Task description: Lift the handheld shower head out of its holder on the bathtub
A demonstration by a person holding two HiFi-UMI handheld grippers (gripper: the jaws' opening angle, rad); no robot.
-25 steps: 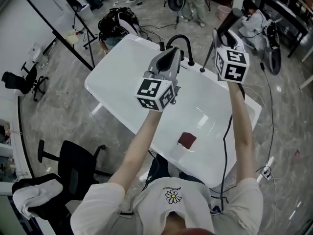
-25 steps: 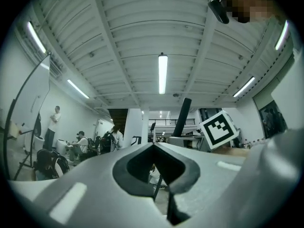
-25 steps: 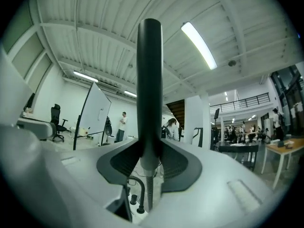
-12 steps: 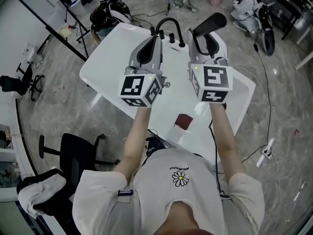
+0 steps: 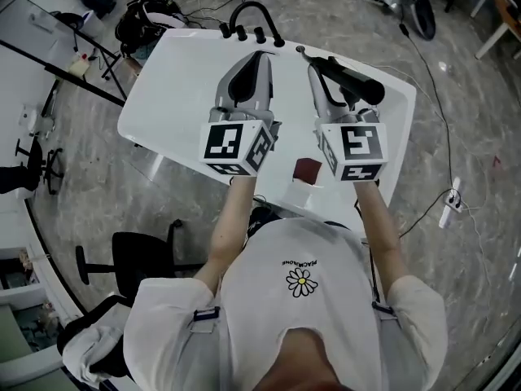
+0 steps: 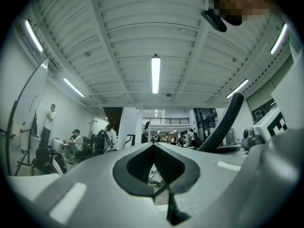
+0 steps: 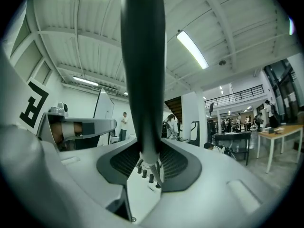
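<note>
We count one black shower head pinched by right gripper, pointing to 12 o'clock; left gripper pressed together, empty; one bathtub.

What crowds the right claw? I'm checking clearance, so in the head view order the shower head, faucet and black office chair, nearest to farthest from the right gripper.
1. Shower head: clamped in the claw of the right gripper.
2. Faucet: ahead and left, on the far rim of the bathtub.
3. Black office chair: on the floor, far back-left.
</note>
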